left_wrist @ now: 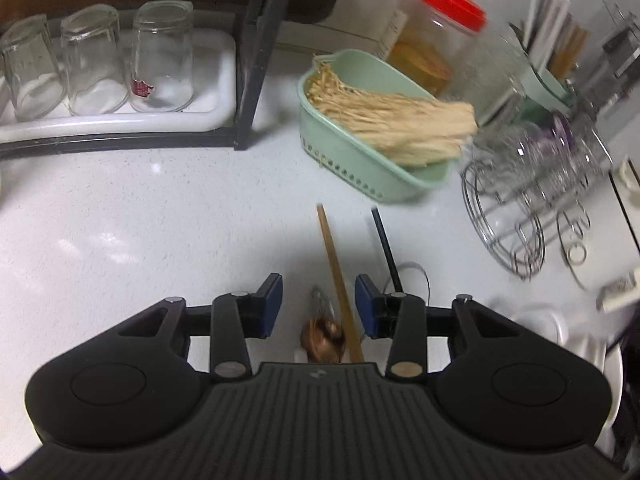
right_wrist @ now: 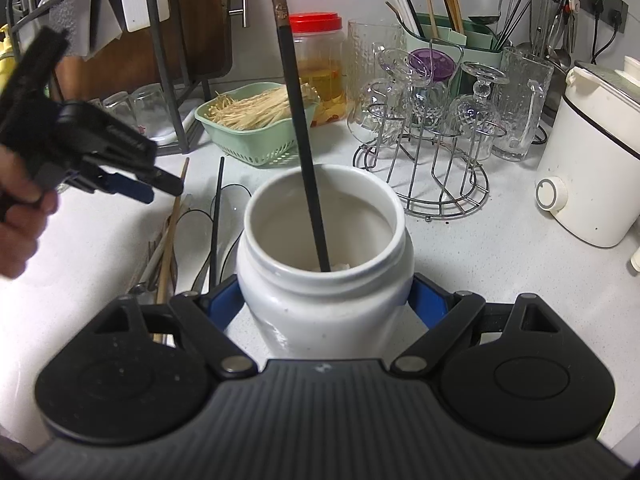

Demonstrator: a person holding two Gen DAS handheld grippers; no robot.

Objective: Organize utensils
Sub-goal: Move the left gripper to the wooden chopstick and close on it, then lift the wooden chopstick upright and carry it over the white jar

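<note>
The right gripper clamps a white jar holding one black chopstick. The left gripper, jaws spread, hangs over one wooden chopstick and one black chopstick lying on the counter.

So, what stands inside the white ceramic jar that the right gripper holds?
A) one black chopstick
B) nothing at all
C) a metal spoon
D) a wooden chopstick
A: in the right wrist view one black chopstick leans inside the white ceramic jar, which the right gripper clamps by its sides, while the wooden chopstick lies on the counter beside it.
</note>
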